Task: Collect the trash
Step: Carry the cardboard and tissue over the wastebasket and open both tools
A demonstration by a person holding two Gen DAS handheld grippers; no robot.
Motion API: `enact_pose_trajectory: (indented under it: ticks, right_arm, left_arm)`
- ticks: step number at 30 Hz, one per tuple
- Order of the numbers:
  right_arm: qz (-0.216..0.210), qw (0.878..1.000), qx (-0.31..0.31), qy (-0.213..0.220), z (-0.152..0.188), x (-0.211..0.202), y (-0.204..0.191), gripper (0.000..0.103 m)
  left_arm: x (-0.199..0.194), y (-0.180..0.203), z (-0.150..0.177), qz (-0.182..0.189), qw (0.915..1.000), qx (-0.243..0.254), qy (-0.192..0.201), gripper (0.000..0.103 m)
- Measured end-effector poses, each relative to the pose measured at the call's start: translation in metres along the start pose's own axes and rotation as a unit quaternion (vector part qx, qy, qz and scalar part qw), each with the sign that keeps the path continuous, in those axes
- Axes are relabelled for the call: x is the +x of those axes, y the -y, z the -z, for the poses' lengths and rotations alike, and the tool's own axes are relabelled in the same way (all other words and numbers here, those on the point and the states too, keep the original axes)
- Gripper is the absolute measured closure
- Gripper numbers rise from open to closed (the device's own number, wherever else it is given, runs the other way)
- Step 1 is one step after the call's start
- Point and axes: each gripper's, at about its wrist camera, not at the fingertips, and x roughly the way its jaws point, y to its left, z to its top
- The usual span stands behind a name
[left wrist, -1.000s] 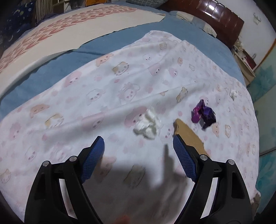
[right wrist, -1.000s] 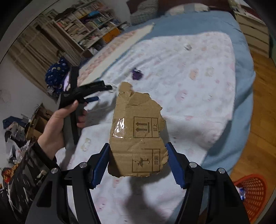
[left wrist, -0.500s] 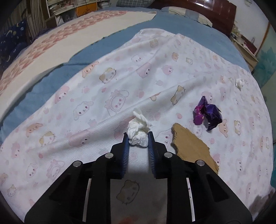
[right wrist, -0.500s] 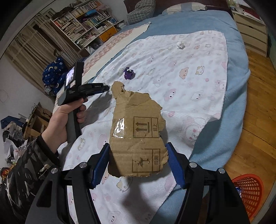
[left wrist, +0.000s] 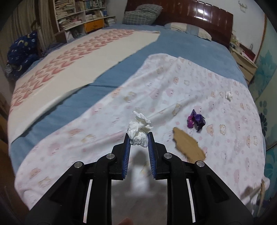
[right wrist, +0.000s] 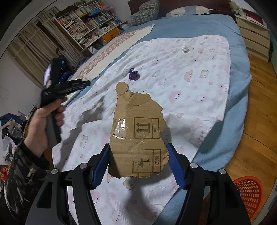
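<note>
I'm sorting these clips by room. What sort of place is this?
Most likely a home bedroom: a wide bed with a pillow against a wooden headboard, and a crammed bookshelf beside it.

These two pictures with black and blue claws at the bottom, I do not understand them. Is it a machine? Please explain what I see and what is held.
No machine moves here: a person carries a hand-held gripper in each hand, and a camera on each looks forward along its two fingers. In the left view, the left gripper is shut on a crumpled white tissue, on which its jaws have just closed. In the right view, the right gripper holds a torn cardboard piece by its edges, and the person's left hand shows at the side. Below lies a bed with a white cartoon-print blanket. On it lie a purple wrapper and a small white wad. An orange basket stands on the floor.
</note>
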Motion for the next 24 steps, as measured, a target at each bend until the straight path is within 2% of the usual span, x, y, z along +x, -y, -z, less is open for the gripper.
enact_pose_trajectory:
  ticks: [4,7,10,17,24]
  right_arm:
    - [-0.002,1.0,-0.021,0.004,-0.002,0.002,-0.015,0.038]
    - [-0.013,0.999,-0.033,0.012,-0.006,0.0,-0.025,0.038]
    - [-0.009,0.999,-0.045,0.022,-0.007,-0.004,-0.033,0.038]
    - [0.004,0.998,-0.049,0.034,0.014,-0.028,-0.047,0.038]
    - [0.024,0.996,-0.07,0.05,0.04,-0.065,-0.056,0.038]
  left_arm:
    - [-0.028,-0.022,0.023,-0.013,0.9998,-0.003,0.014,0.083]
    - [-0.039,-0.036,0.048,-0.005,0.9999,-0.01,-0.011,0.083]
    - [-0.066,-0.041,0.071,-0.003,0.9999,-0.009,-0.009,0.083]
    - [-0.133,-0.012,0.135,0.03,0.9991,0.025,0.015,0.083]
    - [-0.149,0.029,0.171,0.061,0.996,0.065,0.001,0.083]
